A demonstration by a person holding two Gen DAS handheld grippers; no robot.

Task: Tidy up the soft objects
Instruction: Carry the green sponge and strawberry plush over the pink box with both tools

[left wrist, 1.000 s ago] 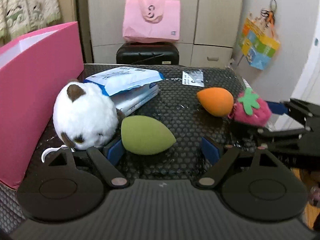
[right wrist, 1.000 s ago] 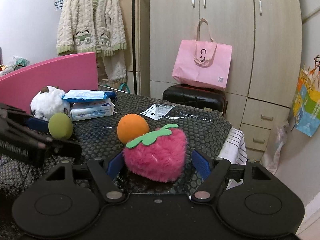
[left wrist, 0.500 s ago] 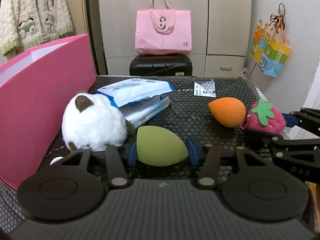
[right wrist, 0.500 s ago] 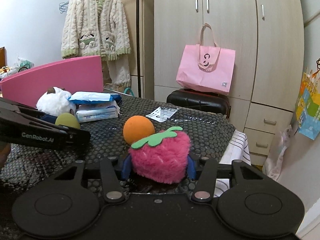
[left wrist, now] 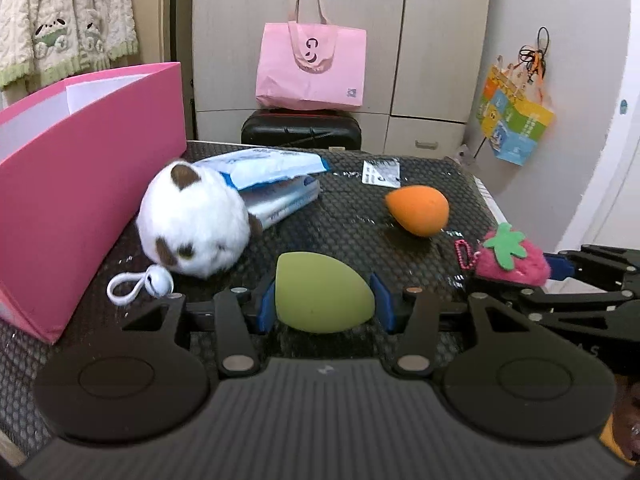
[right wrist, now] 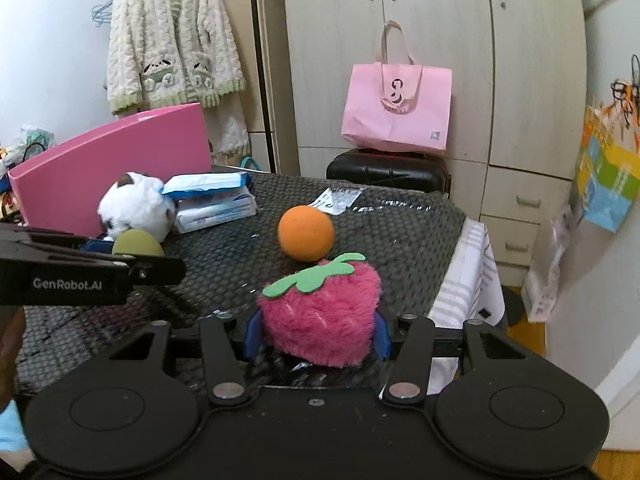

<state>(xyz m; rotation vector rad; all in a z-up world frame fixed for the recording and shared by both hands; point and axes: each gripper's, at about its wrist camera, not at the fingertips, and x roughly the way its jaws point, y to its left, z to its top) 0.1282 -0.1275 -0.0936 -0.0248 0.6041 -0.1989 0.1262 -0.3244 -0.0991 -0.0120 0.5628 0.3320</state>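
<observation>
My left gripper (left wrist: pixel 323 298) is shut on a green egg-shaped sponge (left wrist: pixel 320 293), lifted a little above the black mesh table (left wrist: pixel 352 220). My right gripper (right wrist: pixel 316 330) is shut on a pink plush strawberry (right wrist: pixel 320 316) with a green felt leaf, also lifted; the strawberry also shows in the left wrist view (left wrist: pixel 514 258). An orange sponge (left wrist: pixel 417 210) lies on the table between them, and shows in the right wrist view (right wrist: pixel 306 233). A white plush cat (left wrist: pixel 192 226) with a bell clip (left wrist: pixel 140 284) rests by the open pink box (left wrist: pixel 72 184).
Blue-and-white tissue packs (left wrist: pixel 276 184) lie behind the plush cat. A small paper label (left wrist: pixel 381 172) lies at the table's far side. A pink tote bag (left wrist: pixel 311 66) sits on a black case (left wrist: pixel 302 132) beyond the table. The table edge drops off at right.
Both grippers closed, the left on the green sponge and the right on the strawberry, and both lifted their objects slightly. The plush cat shifted a little.
</observation>
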